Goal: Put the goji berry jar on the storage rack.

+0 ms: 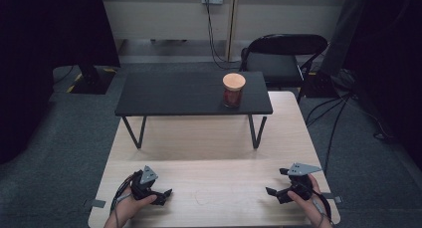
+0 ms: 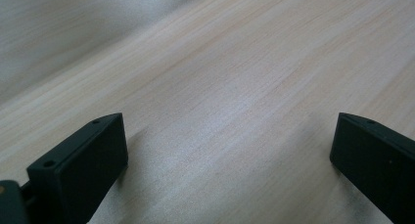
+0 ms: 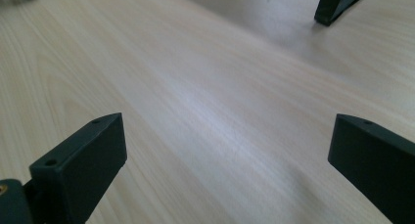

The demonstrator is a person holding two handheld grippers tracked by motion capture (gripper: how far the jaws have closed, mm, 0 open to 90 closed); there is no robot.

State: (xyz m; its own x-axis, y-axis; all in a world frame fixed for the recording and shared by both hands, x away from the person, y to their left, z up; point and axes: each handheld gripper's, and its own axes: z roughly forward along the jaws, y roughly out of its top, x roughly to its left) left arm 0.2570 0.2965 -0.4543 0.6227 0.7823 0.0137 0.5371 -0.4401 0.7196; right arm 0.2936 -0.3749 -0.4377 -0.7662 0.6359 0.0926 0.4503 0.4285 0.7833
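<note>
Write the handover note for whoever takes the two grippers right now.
Left gripper: jaws wide open, holding nothing, low over the light wooden table at its near left.
Right gripper: also open, holding nothing, near right.
Glass jar with a round wooden lid and red contents: upright on the right part of the black metal-legged shelf standing on the table, lid on.
Done: nothing visible. Left: all handling of the jar.

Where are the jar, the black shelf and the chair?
jar (image 1: 233, 95), high view, glass body.
black shelf (image 1: 174, 92), high view, bare top.
chair (image 1: 273, 64), high view, seat.
</note>
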